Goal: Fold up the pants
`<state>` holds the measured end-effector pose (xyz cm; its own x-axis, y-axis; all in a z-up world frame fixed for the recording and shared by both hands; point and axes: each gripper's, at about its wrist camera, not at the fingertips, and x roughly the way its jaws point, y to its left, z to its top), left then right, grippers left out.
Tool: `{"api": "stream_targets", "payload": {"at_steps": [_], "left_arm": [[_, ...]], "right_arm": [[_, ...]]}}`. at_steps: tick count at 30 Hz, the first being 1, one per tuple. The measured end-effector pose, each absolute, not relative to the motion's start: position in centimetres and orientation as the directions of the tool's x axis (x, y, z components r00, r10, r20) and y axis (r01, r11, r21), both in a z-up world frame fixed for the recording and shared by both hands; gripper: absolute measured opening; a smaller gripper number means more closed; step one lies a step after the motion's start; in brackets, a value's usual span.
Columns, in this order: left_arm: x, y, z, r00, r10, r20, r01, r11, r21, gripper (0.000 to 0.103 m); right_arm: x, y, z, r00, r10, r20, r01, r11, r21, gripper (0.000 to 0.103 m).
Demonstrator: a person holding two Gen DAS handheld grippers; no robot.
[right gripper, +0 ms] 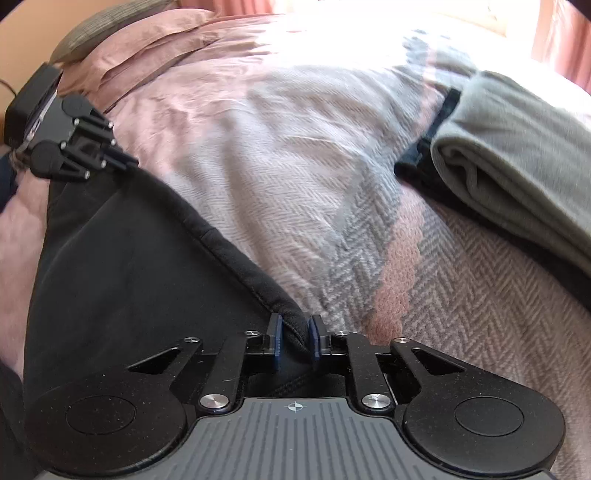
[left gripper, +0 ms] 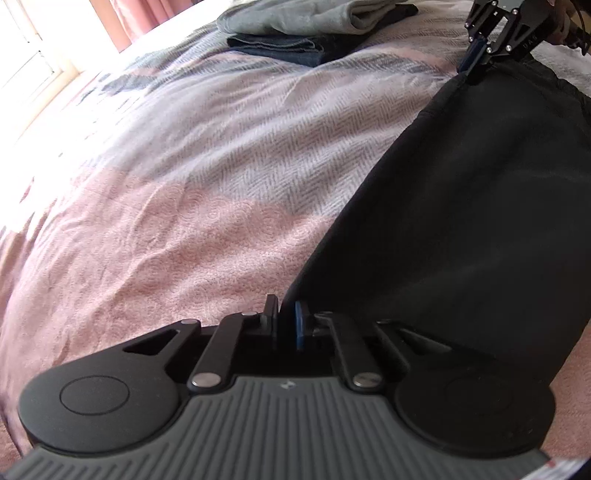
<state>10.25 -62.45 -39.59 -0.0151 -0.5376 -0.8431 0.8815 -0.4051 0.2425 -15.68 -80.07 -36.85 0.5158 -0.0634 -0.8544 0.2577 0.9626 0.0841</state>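
Observation:
Black pants (left gripper: 480, 206) hang stretched between the two grippers above a pink and grey bed cover (left gripper: 184, 166). My left gripper (left gripper: 285, 319) is shut on one corner of the pants edge. At the far top right of the left wrist view my right gripper (left gripper: 472, 72) pinches the other corner. In the right wrist view the right gripper (right gripper: 295, 334) is shut on the hemmed edge of the pants (right gripper: 122, 266), and the left gripper (right gripper: 127, 162) holds the far corner at the upper left.
A folded grey garment (left gripper: 295, 16) lies on folded dark denim (left gripper: 288, 48) at the far side of the bed; the grey garment (right gripper: 517, 155) fills the right of the right wrist view. Pink pillows (right gripper: 140, 48) lie at the head. A bright window (left gripper: 26, 55) is at left.

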Motion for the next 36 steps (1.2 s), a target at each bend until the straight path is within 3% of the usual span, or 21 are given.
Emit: {"api": "stream_targets", "payload": {"at_steps": [4, 9, 12, 15, 17, 21, 24, 26, 27, 31, 36], "left_arm": [[8.3, -58.3, -36.3, 0.043, -0.624, -0.780, 0.884, -0.341, 0.321, 0.004], [5.5, -48.9, -30.0, 0.047, -0.696, -0.717, 0.932, -0.228, 0.283, 0.003], [2.9, -41.8, -27.3, 0.023, -0.703, -0.711, 0.971, -0.155, 0.184, 0.003], [0.4, -35.3, -27.4, 0.008, -0.664, -0.747, 0.996, -0.063, 0.066, 0.003], [-0.9, -31.9, -29.7, -0.007, -0.575, -0.818, 0.999, 0.023, -0.025, 0.009], [-2.2, -26.7, -33.6, -0.031, -0.397, -0.917, 0.975, 0.188, -0.115, 0.010], [-1.0, -25.5, -33.3, 0.007, -0.405, -0.914, 0.969, 0.230, -0.095, 0.016], [0.6, -26.2, -32.5, 0.058, -0.432, -0.900, 0.963, 0.263, -0.064, 0.028], [1.4, -26.6, -32.4, 0.085, -0.443, -0.892, 0.957, 0.286, -0.051, 0.028], [4.9, -28.4, -32.3, 0.147, -0.463, -0.874, 0.906, 0.418, -0.069, 0.031], [8.2, -31.7, -32.0, 0.286, -0.441, -0.851, 0.857, 0.515, 0.022, 0.038]], "right_arm": [[-17.2, -76.5, -33.5, 0.570, -0.146, -0.808, 0.248, 0.969, 0.000, 0.007], [-21.6, -67.4, -27.1, 0.641, -0.258, -0.722, 0.234, 0.963, -0.136, 0.006], [-25.1, -59.3, -24.6, 0.626, -0.330, -0.707, 0.222, 0.944, -0.244, 0.006], [-28.6, -51.4, -24.8, 0.559, -0.354, -0.750, 0.233, 0.935, -0.267, 0.007], [-30.4, -47.8, -26.4, 0.477, -0.338, -0.811, 0.304, 0.930, -0.208, 0.007], [-33.9, -45.8, -31.4, 0.306, -0.165, -0.938, 0.578, 0.814, 0.045, 0.008], [-36.3, -47.4, -32.0, 0.346, -0.181, -0.921, 0.768, 0.618, 0.167, 0.016], [-38.2, -49.8, -31.6, 0.405, -0.265, -0.875, 0.863, 0.427, 0.270, 0.050], [-39.5, -51.2, -31.5, 0.430, -0.319, -0.845, 0.889, 0.310, 0.335, 0.054], [-44.2, -55.1, -33.8, 0.514, -0.453, -0.729, 0.784, -0.097, 0.613, 0.055], [-46.2, -57.5, -37.1, 0.489, -0.492, -0.720, 0.715, -0.247, 0.654, 0.055]]}}
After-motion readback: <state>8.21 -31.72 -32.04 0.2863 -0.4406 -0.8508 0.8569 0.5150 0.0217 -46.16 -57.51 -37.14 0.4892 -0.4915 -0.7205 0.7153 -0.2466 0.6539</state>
